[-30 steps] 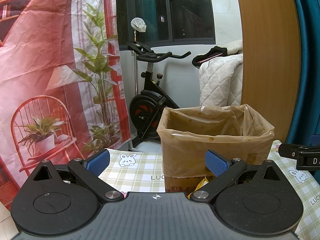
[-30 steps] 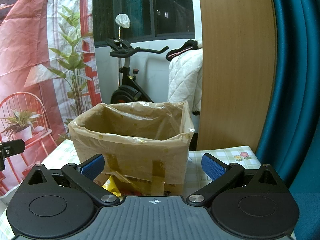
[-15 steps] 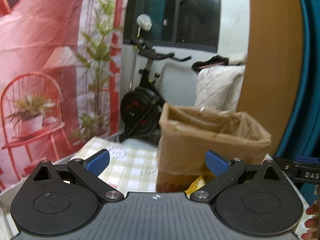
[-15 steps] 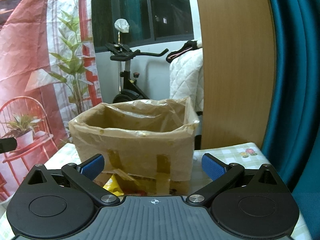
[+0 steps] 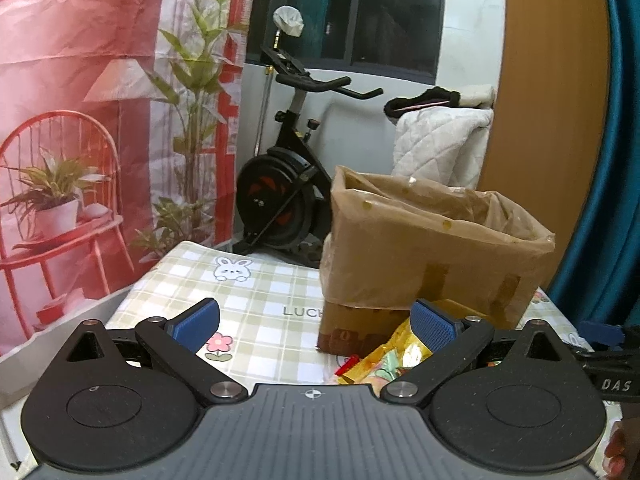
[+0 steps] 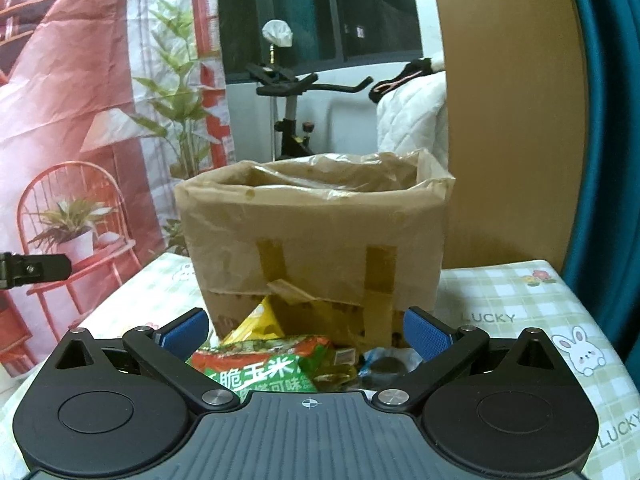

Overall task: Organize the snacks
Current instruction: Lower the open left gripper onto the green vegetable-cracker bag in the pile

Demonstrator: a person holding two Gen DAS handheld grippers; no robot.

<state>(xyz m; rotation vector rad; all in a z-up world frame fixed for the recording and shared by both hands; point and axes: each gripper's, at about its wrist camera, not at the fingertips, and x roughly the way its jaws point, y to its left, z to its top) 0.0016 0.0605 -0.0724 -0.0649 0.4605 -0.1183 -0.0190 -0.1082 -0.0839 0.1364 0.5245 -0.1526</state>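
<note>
Left gripper wide open, nothing between its blue pads, held over the checked tablecloth. Right gripper also spread wide and empty, aimed at the box. Box is cardboard, lined with a brownish plastic bag folded over the rim and taped down the front; it stands upright on the cloth. Snacks lie on the cloth at the foot of the box, on the near side: a green-and-red packet with Chinese lettering sits low between the right gripper's fingers; a yellow packet behind it touches the box front; a dark, partly blue wrapper lies to the right of the green one, too small to read. From the left wrist view, a gold foil packet lies by the box's near corner, partly behind that gripper's right finger. Box contents hidden by the liner. Exercise bike and red printed backdrop stand beyond the table; wooden panel at the right.
</note>
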